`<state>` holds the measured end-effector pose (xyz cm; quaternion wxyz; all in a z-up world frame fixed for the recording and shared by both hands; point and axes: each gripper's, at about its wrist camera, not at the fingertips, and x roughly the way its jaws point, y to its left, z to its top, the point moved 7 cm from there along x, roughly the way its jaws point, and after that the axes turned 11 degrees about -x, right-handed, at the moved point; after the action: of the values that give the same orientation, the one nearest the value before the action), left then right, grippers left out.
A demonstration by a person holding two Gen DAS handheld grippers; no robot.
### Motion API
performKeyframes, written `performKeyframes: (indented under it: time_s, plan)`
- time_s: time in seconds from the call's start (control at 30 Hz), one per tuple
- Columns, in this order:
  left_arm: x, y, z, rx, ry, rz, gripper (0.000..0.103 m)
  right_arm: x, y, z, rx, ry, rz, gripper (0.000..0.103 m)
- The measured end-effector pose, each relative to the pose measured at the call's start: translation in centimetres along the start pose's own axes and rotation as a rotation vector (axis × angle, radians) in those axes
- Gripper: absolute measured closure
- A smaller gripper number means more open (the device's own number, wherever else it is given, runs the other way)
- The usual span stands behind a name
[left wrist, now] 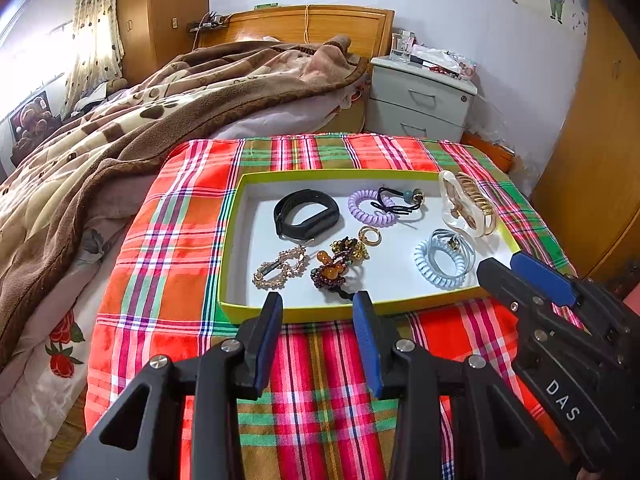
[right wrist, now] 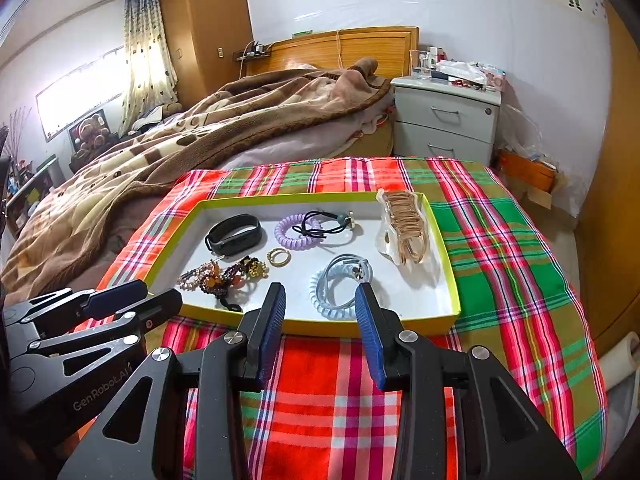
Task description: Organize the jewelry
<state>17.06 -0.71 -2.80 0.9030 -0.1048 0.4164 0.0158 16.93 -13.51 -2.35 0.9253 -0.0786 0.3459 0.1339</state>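
Right now the jewelry sits gathered in a shallow yellow-green box lid (left wrist: 260, 314) with a white floor, lying in the middle of both frames on a bright plaid cloth (left wrist: 168, 248). Inside it, toward the upper left, lies a black wristband (left wrist: 306, 214); to its right a purple coil hair tie (left wrist: 370, 208) is overlapped by a black elastic with beads (left wrist: 400, 200). A small gold ring (left wrist: 370, 236) lies below those. Along the lower left of the lid are a beaded hair clip (left wrist: 280, 268) and, just beside it, an amber and dark bead ornament (left wrist: 336, 266). A pale blue coil tie (left wrist: 442, 260) with a thin blue elastic over it rests at lower right, and a clear and gold claw clip (left wrist: 468, 204) leans against the right wall.

The left gripper (left wrist: 318, 306) hovers at the lid's near rim, jaws spread apart and holding nothing. The right gripper (right wrist: 320, 302) sits likewise at the near rim in front of the blue coil tie, jaws parted and empty. Each shows at the edge of the other's view.

Beyond the cloth, a brown blanket (left wrist: 120, 112) covers the bed at upper left, with a wooden headboard (left wrist: 300, 22) behind and a grey nightstand (left wrist: 420, 98) at upper right.
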Motion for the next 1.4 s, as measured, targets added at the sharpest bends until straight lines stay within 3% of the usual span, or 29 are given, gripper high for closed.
performKeyframes:
  time_s: [1.4]
  plan:
    - [0.54, 0.00, -0.31, 0.004, 0.011, 0.005, 0.065, 0.28, -0.42, -0.25, 0.014, 0.008, -0.003, 0.066]
